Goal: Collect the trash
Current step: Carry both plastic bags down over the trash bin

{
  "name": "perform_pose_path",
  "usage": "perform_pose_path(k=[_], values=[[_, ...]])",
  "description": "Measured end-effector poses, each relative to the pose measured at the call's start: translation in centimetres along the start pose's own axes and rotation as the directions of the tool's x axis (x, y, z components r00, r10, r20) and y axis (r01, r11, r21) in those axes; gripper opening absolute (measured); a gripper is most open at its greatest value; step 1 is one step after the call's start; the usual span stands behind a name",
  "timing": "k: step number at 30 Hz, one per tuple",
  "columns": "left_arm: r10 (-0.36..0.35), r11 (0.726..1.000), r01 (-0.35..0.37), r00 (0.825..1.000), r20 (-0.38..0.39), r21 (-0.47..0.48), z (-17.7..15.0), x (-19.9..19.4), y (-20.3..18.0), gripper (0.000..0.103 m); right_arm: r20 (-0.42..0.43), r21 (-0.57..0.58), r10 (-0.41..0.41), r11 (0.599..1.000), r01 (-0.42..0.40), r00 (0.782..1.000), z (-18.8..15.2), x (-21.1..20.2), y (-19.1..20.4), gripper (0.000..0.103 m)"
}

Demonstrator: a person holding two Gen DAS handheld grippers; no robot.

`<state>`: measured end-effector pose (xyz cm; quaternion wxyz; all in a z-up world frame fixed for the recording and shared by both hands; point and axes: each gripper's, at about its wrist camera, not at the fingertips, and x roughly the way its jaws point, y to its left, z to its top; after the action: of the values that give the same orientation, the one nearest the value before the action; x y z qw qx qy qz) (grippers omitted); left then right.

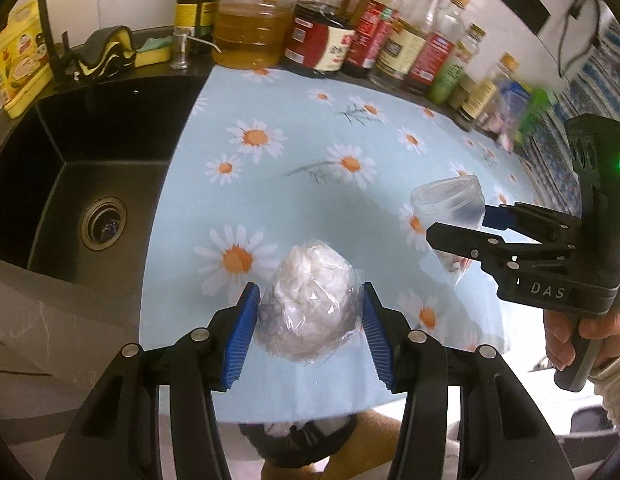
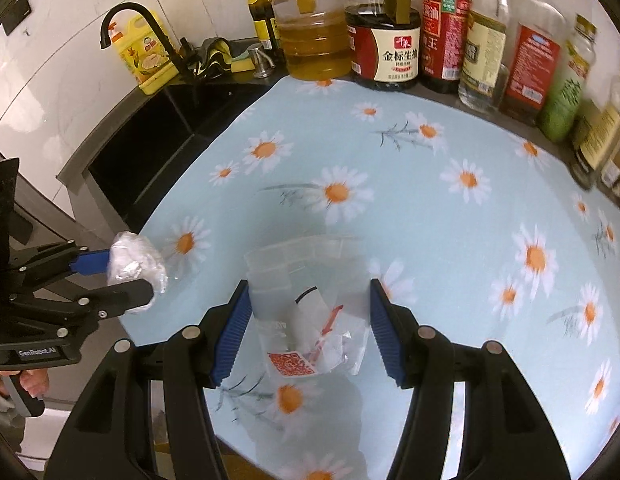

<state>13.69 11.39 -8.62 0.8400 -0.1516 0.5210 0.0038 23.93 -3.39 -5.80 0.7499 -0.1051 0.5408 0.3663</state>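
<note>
My left gripper (image 1: 310, 292) is shut on a crumpled ball of clear plastic wrap (image 1: 310, 280), its blue pads (image 1: 244, 328) pressed against both sides, above the daisy tablecloth (image 1: 290, 184) near the front edge. My right gripper (image 2: 308, 286) is shut on a clear plastic cup (image 2: 294, 264) holding scraps and a slip with a red code (image 2: 290, 364). The left wrist view shows the right gripper (image 1: 457, 224) with the cup (image 1: 449, 200) at the right. The right wrist view shows the left gripper (image 2: 130, 276) with the ball (image 2: 136, 260) at the left.
A black sink (image 1: 90, 184) with a tap (image 2: 130, 20) lies left of the cloth. Several oil and sauce bottles (image 2: 389, 52) line the back wall. Below the counter's front edge sits a dark bin (image 1: 298, 440) with white scraps in it. A hand (image 1: 565, 332) grips the right handle.
</note>
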Motion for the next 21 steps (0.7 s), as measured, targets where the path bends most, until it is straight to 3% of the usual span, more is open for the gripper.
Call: perform_pose_path(k=[10,21], values=[[-0.059,0.995,0.062,0.997,-0.043,0.083,-3.9,-1.1,-1.1,0.049,0.023,0.060,-0.010,0.998,0.009,1.000,-5.2,-2.5,3.7,0.058],[-0.106,0.988,0.114,0.991,-0.080,0.101,-8.9,-2.3,-1.7,0.049,0.015,0.106,-0.002,0.994,0.000,1.000,-11.1,-3.6,6.8,0.058]])
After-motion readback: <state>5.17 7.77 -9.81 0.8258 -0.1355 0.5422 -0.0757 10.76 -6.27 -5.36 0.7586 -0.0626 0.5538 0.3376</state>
